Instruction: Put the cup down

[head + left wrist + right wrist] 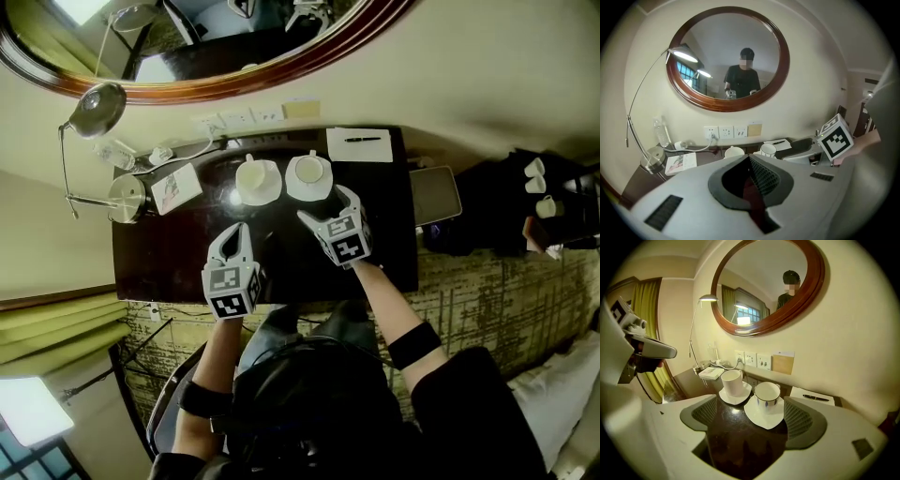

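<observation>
Right claw agape; glossy round cup, white saucer.

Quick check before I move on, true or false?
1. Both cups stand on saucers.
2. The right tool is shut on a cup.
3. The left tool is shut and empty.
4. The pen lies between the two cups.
1. True. The plain cup stands on the left saucer, and the striped cup on the right saucer.
2. False. The right tool is open. The striped cup stands just ahead of its jaws, and the pads do not touch it.
3. True. The left tool has its jaws together with nothing between them.
4. False. The pen lies on the notepad, at the back of the desk, to the right of both cups.
</observation>
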`<state>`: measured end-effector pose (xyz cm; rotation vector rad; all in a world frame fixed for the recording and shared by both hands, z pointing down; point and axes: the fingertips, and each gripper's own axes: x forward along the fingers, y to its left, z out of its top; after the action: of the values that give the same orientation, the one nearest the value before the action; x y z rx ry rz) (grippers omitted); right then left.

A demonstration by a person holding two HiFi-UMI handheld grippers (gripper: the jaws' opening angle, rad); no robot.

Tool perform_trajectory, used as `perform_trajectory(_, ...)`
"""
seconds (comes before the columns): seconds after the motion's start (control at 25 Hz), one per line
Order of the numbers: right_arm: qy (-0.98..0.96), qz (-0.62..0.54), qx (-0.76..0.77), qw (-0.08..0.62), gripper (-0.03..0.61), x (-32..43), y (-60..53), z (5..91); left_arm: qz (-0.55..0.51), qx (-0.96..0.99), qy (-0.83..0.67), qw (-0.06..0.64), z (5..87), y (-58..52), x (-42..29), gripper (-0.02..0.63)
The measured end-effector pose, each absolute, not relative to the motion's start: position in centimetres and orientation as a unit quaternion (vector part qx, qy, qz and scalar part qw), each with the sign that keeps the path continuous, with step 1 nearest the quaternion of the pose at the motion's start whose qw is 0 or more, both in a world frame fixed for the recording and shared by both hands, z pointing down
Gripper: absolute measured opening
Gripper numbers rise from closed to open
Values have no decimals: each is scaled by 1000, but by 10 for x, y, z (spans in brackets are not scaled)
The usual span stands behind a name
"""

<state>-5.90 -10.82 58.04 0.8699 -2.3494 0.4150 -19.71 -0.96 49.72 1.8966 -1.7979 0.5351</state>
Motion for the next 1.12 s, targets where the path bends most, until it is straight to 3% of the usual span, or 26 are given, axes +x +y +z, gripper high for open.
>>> perform_trajectory(0.88,-875,142,315,340,479,-99,-202,661,234,688,-644,240,541,-8,-192,2)
perform_trajectory(0.92,-875,136,311,345,474,-100,-203,661,234,688,-644,239,541,-9,-193,2)
perform_trajectory(1.0,-877,129,305,349,401,-102,-202,661,234,689,-644,237,540,-11,-194,2)
perform_trajectory(1.12,-883,129,294,343,400,-104,-200,665,235,689,-644,237,540,-13,-194,2)
